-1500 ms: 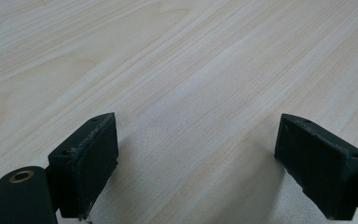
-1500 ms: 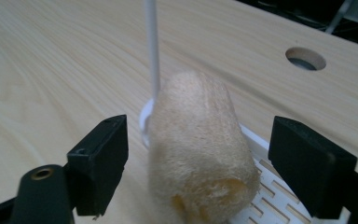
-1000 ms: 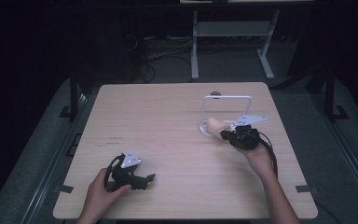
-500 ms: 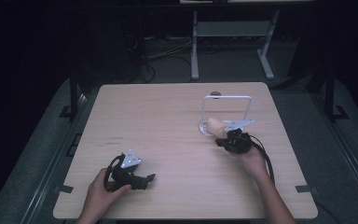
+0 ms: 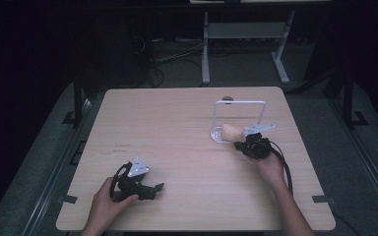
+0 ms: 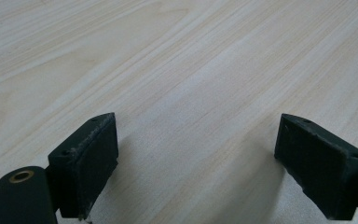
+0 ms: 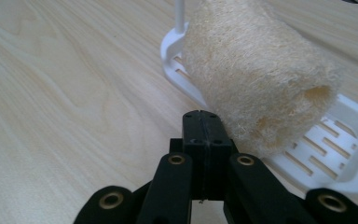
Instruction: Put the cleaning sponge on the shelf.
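While its two black jaws are pressing flat against each other with nothing between them, the right gripper (image 7: 201, 126) is sitting low over the table (image 5: 177, 123), its closed tip just beside the near end of a pale loofah sponge (image 7: 256, 74); whether the tip is touching the sponge cannot be told. That sponge, a coarse fibrous cylinder with a hollow end, is lying on its side on the slotted base of a white rack (image 7: 335, 144), and part of it is overhanging the rack's near rim. In the high view, the right gripper (image 5: 240, 145) is being held at the right half of the table, the sponge (image 5: 230, 132) is resting under the rack's upright wire frame (image 5: 240, 103), and a cable is trailing back along the person's forearm. Well apart, near the front left edge, the left gripper (image 5: 158, 187) is lying on the wood under the person's left hand (image 5: 109, 206), its jaws standing wide over bare tabletop (image 6: 196, 84) and gripping nothing.
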